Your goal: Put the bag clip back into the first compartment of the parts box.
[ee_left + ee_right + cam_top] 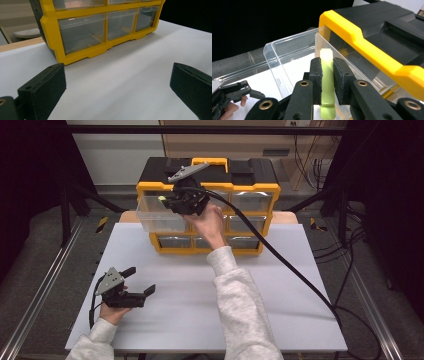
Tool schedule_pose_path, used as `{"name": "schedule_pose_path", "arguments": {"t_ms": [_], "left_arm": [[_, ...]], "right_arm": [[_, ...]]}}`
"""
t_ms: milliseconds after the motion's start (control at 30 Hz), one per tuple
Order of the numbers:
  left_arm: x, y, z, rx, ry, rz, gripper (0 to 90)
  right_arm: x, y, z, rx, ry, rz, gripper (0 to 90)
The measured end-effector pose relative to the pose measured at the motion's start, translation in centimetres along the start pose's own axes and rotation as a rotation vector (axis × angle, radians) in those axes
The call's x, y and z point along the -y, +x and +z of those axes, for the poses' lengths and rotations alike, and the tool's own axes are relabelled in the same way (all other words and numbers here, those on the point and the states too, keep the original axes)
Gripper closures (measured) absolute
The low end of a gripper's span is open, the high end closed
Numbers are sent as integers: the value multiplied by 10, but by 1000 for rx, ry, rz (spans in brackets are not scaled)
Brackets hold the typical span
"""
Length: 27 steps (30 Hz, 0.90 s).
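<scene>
The right gripper (327,82) is closed on a pale green piece (327,75), whose long axis runs along the jaws. It is held just above the pulled-out clear drawer (274,53) of the yellow organizer (207,187); the open room lies below it. The left gripper (140,281) rests open, well apart on the white table (280,285).

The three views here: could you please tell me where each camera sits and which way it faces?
High view: above the person's side, looking forward and down on the white table and yellow drawer cabinet; both sleeved forearms, left claw, right claw.
Left gripper view: rides the left claw, low over the table, facing the cabinet's bottom drawers; jaws apart.
Right gripper view: rides the right claw, over the pulled-out clear drawer; jaws clamp a pale green object.
Shared: the cabinet; right view also shows the left claw.
</scene>
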<state>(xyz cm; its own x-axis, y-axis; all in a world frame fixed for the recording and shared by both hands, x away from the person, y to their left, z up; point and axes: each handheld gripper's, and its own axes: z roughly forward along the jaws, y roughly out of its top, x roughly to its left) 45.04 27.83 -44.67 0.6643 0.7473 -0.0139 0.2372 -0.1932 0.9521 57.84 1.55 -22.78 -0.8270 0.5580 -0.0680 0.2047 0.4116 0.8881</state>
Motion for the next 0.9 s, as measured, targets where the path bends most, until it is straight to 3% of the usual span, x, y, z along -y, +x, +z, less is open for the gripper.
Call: {"name": "schedule_pose_path", "arguments": {"t_ms": [633,900], "left_arm": [[0,0,0,1,2,1,2],[0,0,0,2,0,2,2]], "right_arm": [[6,1,7,35,52,-19,774],[7,1,4,52,25,-21,716]]}}
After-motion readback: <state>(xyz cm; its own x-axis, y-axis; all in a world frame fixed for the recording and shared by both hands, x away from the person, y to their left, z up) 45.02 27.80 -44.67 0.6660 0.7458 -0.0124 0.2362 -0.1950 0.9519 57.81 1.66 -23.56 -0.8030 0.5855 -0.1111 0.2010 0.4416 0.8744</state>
